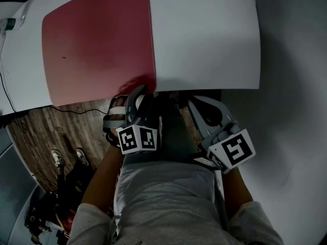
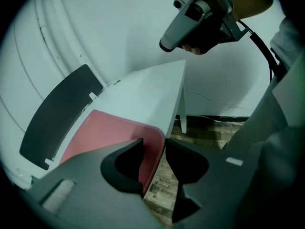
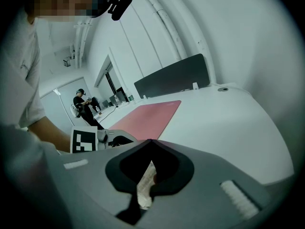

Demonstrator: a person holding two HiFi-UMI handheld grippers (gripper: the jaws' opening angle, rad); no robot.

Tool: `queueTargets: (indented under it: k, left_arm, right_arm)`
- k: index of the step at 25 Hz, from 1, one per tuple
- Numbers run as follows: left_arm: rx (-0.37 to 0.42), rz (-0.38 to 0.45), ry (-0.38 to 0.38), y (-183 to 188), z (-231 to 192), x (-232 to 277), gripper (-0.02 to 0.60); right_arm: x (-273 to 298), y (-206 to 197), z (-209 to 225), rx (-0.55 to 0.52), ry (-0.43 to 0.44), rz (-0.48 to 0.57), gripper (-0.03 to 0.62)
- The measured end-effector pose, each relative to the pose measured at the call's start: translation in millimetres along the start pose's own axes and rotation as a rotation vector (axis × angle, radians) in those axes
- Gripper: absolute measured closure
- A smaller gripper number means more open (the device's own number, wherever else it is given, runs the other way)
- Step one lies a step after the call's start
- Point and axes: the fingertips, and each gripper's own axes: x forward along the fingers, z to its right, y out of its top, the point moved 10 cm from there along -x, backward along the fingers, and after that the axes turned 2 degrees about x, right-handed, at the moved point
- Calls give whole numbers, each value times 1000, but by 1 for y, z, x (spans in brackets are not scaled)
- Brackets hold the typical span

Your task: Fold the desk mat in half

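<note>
Left gripper (image 2: 153,146) sits at the near corner of the red desk mat (image 1: 97,45), fingers apart with the corner between them. The mat lies spread on the white counter (image 1: 204,34). Right gripper (image 3: 148,142) hangs just off the near edge, fingers together, nothing held.

A white desk (image 1: 204,34) spreads ahead of the left gripper (image 2: 154,143), with a dark divider panel (image 2: 57,118) at its far edge. A wood-grain floor (image 1: 41,131) lies below that gripper. Beyond the right gripper (image 3: 150,140) are pale walls (image 3: 228,27) and possibly glass partitions (image 3: 112,82).
</note>
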Motion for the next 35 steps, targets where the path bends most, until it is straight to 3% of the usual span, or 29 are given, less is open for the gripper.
queueTargets:
  k: [8,13,23,35]
  left_arm:
    - [-52,43,-64,-5,-4,-2,443]
    - [-137,85,-54,-5,-8,-11,531]
    - [-243,107,-47,-3,-19,-22,545]
    - [-306,128,3,2,-33,-46,546]
  right_arm:
    - [1,1,3,-1,8,1,588]
    - [4,4,2,-18,24,1,588]
    - [10,11,1,-33,40,-16,588]
    - [12,30,-7,-95,76,-25,588]
